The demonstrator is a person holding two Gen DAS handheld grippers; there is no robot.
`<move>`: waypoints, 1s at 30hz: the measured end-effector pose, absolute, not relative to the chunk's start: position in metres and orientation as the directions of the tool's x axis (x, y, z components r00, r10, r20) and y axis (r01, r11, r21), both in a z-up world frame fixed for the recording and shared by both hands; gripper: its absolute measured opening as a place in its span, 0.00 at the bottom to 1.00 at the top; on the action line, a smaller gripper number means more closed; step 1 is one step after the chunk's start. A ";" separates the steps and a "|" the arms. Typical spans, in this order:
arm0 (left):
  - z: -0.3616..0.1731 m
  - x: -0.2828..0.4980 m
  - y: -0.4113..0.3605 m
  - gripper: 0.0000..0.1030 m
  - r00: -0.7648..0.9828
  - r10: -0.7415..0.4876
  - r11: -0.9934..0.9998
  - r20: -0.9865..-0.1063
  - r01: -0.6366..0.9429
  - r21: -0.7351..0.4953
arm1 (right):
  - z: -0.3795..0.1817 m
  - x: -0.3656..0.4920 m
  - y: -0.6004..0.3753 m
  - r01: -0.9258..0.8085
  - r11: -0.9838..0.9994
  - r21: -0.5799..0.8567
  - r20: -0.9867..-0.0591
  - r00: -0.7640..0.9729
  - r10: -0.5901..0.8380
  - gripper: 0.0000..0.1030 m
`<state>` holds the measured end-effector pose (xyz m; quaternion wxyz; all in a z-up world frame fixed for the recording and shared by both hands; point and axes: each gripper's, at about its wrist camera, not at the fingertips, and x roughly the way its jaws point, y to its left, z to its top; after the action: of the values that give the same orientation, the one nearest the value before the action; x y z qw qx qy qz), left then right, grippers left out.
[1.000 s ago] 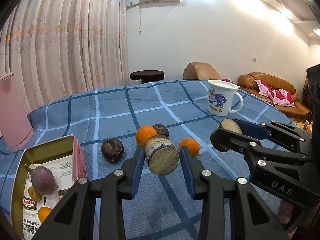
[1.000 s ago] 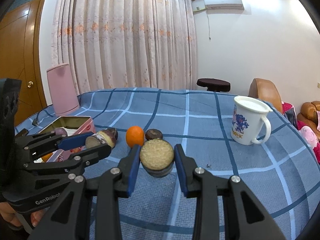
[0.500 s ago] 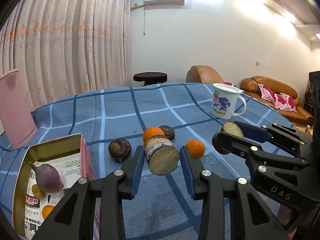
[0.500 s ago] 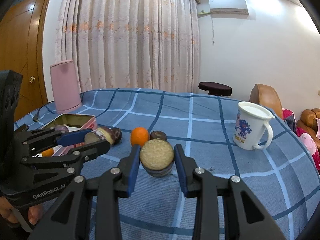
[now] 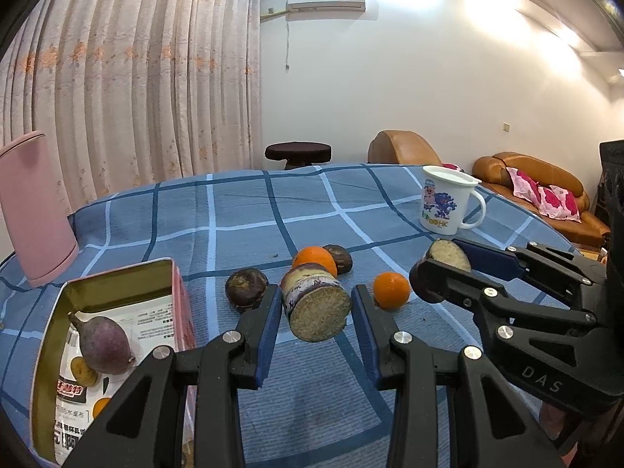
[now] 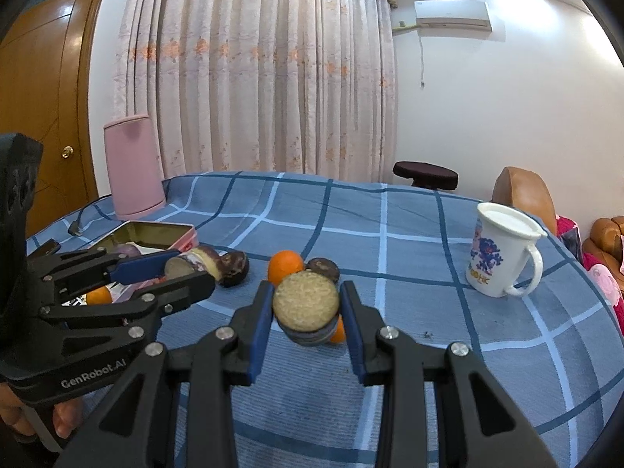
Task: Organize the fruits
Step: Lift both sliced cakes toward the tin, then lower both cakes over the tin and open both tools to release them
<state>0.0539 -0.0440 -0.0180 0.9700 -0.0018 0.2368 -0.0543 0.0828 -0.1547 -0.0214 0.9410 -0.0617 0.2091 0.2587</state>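
Both my grippers hold steady above the blue checked tablecloth (image 5: 241, 210), nothing shifting in the past second. My left gripper (image 5: 316, 314) clamps one cut purple-skinned fruit half (image 5: 318, 304); my right gripper (image 6: 306, 314) clamps another (image 6: 306, 306) (cut face up). The open gold-lined tin (image 5: 117, 284), nearest my left, waits for both.

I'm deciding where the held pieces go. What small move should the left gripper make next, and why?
Probably swing the left gripper toward the open tin beside it. It grips a cut fruit piece off the cloth, and the tin already holds a purple fruit, so it seems to be the collecting spot.
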 end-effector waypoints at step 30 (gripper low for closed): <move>-0.009 0.017 0.062 0.38 0.886 0.069 0.992 -0.458 -0.109 -0.062 | 0.000 0.068 -0.037 -0.724 0.689 0.033 -0.437 0.609 0.662 0.36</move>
<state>0.0172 0.0620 -0.0093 0.9701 -0.0431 0.2342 0.0459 0.0678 -0.0365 -0.0002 0.8940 -0.0737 0.2123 0.3877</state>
